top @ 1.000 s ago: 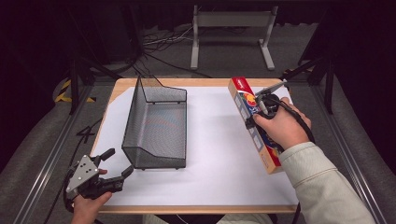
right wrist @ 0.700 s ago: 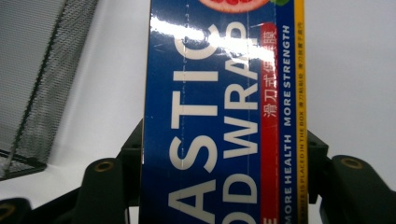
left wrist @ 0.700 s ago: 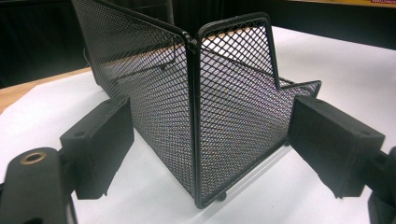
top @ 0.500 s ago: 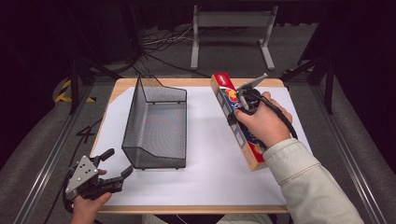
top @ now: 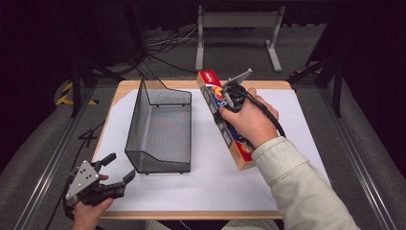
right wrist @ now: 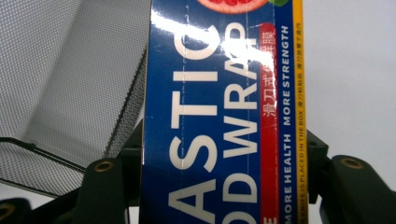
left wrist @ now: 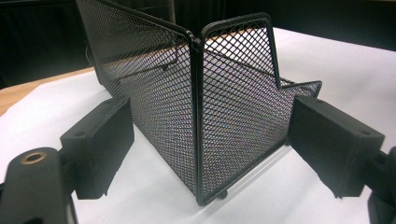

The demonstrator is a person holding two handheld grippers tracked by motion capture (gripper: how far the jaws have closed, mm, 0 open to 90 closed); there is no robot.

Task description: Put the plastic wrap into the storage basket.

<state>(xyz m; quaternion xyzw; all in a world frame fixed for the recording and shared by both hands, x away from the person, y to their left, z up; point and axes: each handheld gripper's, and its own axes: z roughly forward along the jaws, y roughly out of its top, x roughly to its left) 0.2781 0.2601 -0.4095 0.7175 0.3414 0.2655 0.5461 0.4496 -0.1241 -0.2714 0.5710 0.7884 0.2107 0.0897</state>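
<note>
- Carried left since a second ago, the plastic wrap box [top: 225, 122] sits clamped in the right gripper [top: 230, 96], near the mesh tray [top: 160, 129].
- Left gripper [top: 117, 167] rests open at the tray's near corner.

Gripper [right wrist: 219, 186] clamped on plastic wrap box [right wrist: 219, 107]; mesh basket [right wrist: 60, 93] just beside, left.

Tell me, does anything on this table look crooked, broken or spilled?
Nothing looks spilled or damaged. The long blue plastic-wrap box sits askew only because the right hand-held gripper holds it slanted above the white table cover, beside the upright black wire-mesh tray.
</note>
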